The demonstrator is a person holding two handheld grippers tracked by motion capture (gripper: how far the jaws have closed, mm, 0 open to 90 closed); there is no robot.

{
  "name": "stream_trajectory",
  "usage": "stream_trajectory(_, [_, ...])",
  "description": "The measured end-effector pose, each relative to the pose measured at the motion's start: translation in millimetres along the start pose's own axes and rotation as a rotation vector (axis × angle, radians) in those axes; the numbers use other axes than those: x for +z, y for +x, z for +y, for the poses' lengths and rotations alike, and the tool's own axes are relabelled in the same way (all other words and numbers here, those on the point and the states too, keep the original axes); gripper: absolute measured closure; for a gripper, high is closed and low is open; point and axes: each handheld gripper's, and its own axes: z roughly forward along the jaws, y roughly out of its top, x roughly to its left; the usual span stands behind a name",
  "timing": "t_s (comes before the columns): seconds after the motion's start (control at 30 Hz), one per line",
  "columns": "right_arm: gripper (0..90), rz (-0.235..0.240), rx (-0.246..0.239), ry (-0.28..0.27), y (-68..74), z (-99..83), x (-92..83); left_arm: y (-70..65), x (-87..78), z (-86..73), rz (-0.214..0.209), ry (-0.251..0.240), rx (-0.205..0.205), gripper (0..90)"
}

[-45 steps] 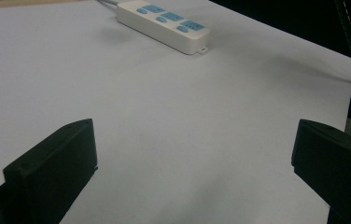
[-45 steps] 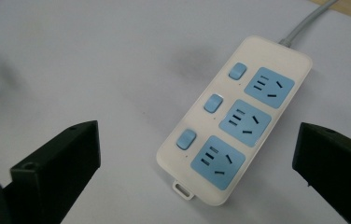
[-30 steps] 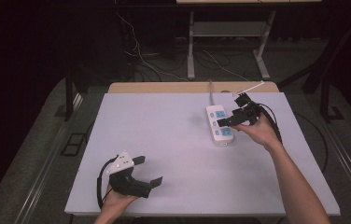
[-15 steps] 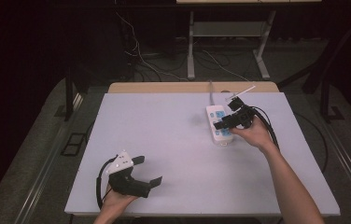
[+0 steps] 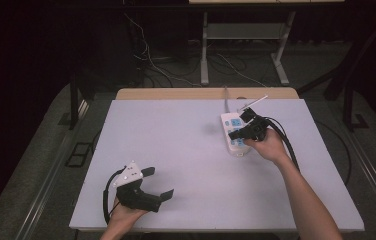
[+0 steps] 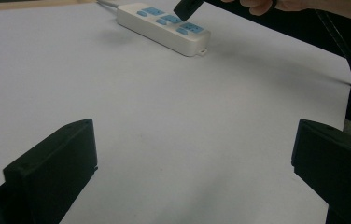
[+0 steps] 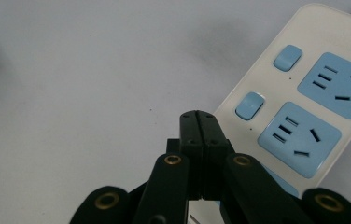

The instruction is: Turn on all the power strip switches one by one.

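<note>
1. I see the wide pale lavender-grey rectangular tabletop (image 5: 191, 165), with a light wooden edge along its far side.
2. On its far right part lies the white plastic power strip with blue sockets and blue switches (image 5: 234, 137). Its long axis runs from the far edge toward my side, tilted a little; its pale cable leaves the far end, so the free end points toward me. In the left gripper view it lies far off (image 6: 164, 28), slanting across the top.
3. My right gripper (image 5: 237, 134) sits over the near half of the strip, tips pointing left across it. Its jaws have just been closing and now meet with nothing between them. In the right gripper view the joined tips (image 7: 199, 122) hang just beside a small blue rocker switch (image 7: 249, 105); I cannot tell whether they touch the strip.
4. My left gripper (image 5: 158, 182) rests at the near left of the table, well apart from the strip, jaws spread wide and empty.
</note>
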Motion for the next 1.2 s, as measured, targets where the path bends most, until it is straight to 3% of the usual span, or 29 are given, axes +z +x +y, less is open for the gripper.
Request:
stream_trajectory(0.33, [90.0, -0.016, 0.018, 0.022, -4.2, -7.1, 8.7, 0.3, 0.0, -0.1, 0.002, 0.0, 0.0, 0.0])
stream_trajectory(0.6, [90.0, -0.011, 0.019, 0.009, -5.7, -8.5, 9.1, -0.3, 0.3, -0.2, -0.001, 0.002, 0.002, 0.0])
stream_trajectory(1.2, [90.0, -0.041, -0.042, 0.011, -1.5, -10.8, 11.7, -1.8, 1.6, -0.5, -0.006, 0.01, 0.006, 0.0])
